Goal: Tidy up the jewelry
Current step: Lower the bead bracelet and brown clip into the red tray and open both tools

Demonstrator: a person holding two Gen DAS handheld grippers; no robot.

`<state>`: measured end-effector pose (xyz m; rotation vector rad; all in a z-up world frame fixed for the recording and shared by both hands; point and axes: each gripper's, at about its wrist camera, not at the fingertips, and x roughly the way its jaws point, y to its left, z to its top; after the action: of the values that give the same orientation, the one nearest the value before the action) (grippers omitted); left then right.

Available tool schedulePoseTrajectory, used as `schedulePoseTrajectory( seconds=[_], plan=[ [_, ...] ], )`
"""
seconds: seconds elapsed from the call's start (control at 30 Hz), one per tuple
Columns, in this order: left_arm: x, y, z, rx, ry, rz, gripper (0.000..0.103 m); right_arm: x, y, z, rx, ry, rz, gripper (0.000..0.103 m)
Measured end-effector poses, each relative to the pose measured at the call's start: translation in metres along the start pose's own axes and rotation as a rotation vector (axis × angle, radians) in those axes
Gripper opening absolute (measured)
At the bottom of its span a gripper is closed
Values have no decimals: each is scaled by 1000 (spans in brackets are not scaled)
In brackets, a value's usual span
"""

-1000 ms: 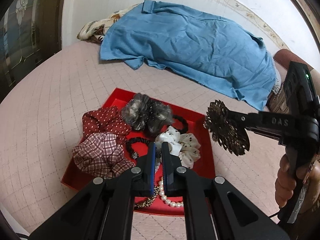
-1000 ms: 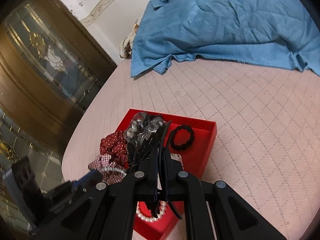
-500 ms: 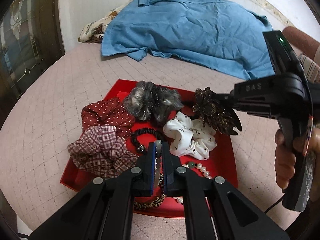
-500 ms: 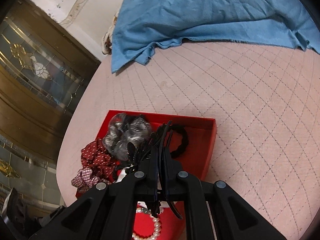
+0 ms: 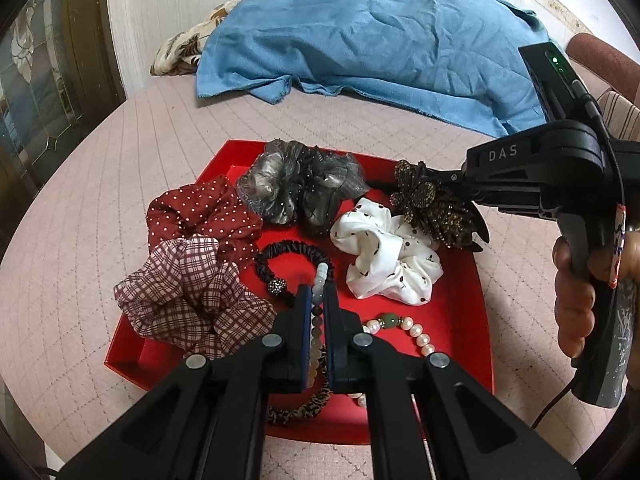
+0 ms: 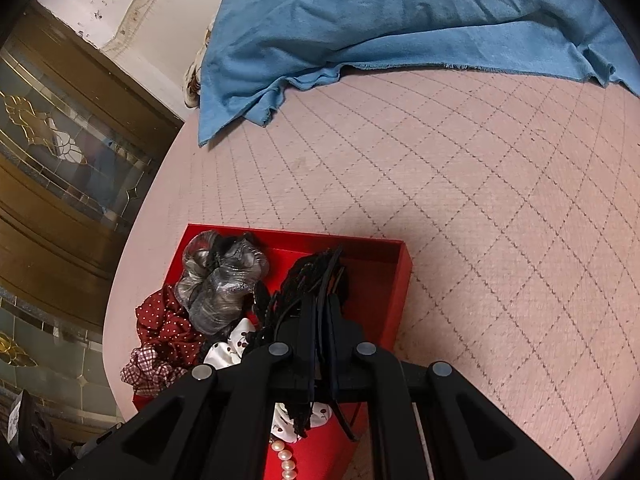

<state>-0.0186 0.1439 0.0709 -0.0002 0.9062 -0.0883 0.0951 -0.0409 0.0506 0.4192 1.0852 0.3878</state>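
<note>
- The left gripper [image 5: 318, 308] is clamped on a string of pale and dark beads [image 5: 320, 280] that runs up between its fingers. Over the last second it has come down closer to the red tray [image 5: 476, 292], which now fills more of its view.
- The right gripper [image 5: 448, 184] is pinched shut on a bronze, jewelled hair clip [image 5: 434, 208]. A second ago it held the clip off the tray's right side; now the clip hangs over the tray's far right part, just above the white spotted scrunchie [image 5: 384, 256].
- My reading: both pieces are being brought in for placing, and neither has been let go yet.
- The left view alone shows the tray's contents laid out: the checked scrunchie [image 5: 192, 292], the red dotted scrunchie [image 5: 200, 212], the grey gauzy scrunchie [image 5: 300, 188], the black hair tie [image 5: 288, 260], the pearl bracelet [image 5: 404, 328] and the leopard-print band [image 5: 304, 404].
- The right view [image 6: 318, 320] shows the clip only as a dark shape against its fingers, but it reveals bare red floor in the tray's far right corner [image 6: 372, 280].
</note>
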Motion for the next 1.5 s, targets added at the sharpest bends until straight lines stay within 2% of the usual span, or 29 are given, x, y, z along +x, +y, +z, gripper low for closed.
schedulePoseTrajectory(
  seconds=[0.3,0.6,1.5],
  plan=[
    [6,-1,1,-3,10,1,6,2,6,-1,-35,5,-3,6],
    [2,-5,1,-6,-6,-62,6,4,8,-7,-46,24,19,6],
    [4,-7,0,11,-13,-31,6,-5,22,-12,-104,-3,6,10]
  ],
)
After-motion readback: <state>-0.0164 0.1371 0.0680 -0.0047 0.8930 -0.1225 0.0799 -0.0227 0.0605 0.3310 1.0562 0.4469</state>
